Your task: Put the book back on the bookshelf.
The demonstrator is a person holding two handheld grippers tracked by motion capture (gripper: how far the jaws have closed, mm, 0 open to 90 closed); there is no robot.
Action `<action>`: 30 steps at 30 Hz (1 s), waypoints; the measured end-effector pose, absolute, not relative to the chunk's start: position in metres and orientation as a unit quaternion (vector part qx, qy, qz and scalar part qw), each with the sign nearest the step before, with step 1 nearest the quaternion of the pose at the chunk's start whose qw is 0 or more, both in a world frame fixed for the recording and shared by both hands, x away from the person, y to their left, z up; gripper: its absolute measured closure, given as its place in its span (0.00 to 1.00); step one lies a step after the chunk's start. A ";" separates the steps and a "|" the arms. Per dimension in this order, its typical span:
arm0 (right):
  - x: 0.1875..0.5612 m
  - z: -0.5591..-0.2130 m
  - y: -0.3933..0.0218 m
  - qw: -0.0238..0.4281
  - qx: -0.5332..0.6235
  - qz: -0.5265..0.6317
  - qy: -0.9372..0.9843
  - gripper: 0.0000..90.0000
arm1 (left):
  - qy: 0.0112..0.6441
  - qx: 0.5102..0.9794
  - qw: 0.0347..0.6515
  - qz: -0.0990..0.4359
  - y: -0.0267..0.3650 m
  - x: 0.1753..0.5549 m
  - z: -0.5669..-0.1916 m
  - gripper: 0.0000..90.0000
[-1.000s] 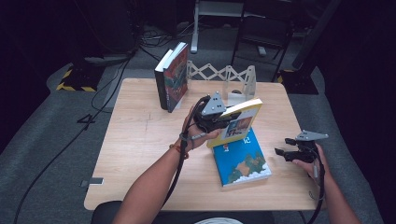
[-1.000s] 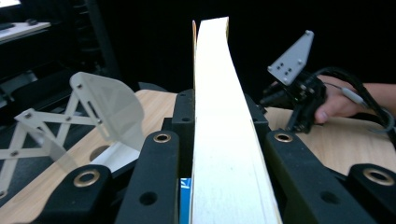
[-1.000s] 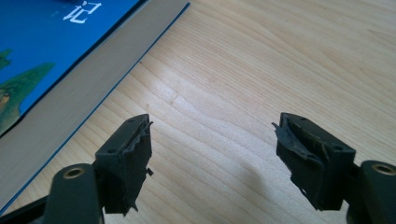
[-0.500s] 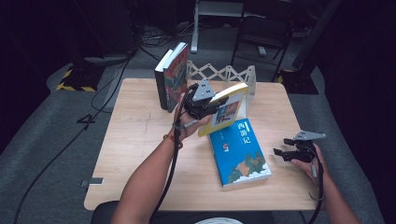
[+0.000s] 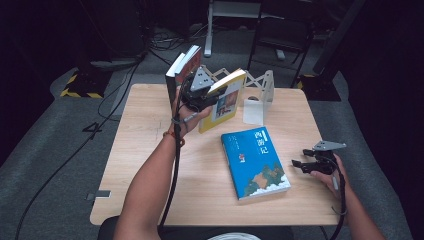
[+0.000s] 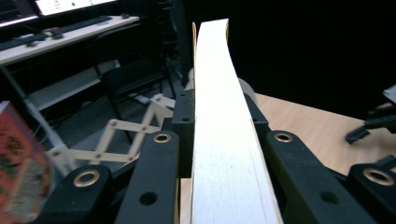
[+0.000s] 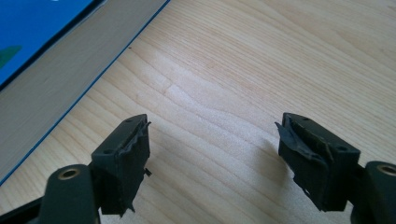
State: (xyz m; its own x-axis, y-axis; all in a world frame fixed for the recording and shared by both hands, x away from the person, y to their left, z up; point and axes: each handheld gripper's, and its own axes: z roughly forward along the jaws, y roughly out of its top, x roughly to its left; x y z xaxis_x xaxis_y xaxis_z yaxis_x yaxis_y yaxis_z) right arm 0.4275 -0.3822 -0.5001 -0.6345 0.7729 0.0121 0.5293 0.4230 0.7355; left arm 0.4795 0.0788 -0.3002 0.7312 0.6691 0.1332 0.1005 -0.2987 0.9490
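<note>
While the right gripper (image 5: 300, 164) rests open beside the blue book (image 5: 255, 162) on the counter (image 5: 145, 150), the left gripper (image 5: 212, 95), clamping the yellow book (image 5: 225, 102), has carried it farther toward the upright books (image 5: 181, 70).

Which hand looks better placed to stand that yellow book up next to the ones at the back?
Left: the left gripper is clamped on the yellow book beside the standing books; the right gripper sits open by the blue book.

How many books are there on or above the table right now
3. A blue book lies flat on the table; a yellow book is clamped in the left gripper; a dark book stands upright behind it. Others may be hidden.
</note>
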 end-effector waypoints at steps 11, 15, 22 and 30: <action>0.427 -0.502 -0.378 0.169 0.388 0.361 0.831 0.28 | 0.296 0.745 0.513 0.307 0.101 0.499 -0.294 0.83; 0.425 -0.502 -0.377 0.170 0.382 0.363 0.833 0.28 | 0.312 0.741 0.503 0.317 0.108 0.503 -0.295 0.83; 0.425 -0.502 -0.377 0.170 0.383 0.363 0.832 0.28 | 0.337 0.723 0.506 0.328 0.125 0.501 -0.290 0.82; 0.425 -0.503 -0.376 0.170 0.384 0.364 0.831 0.27 | 0.363 0.707 0.496 0.351 0.134 0.500 -0.286 0.83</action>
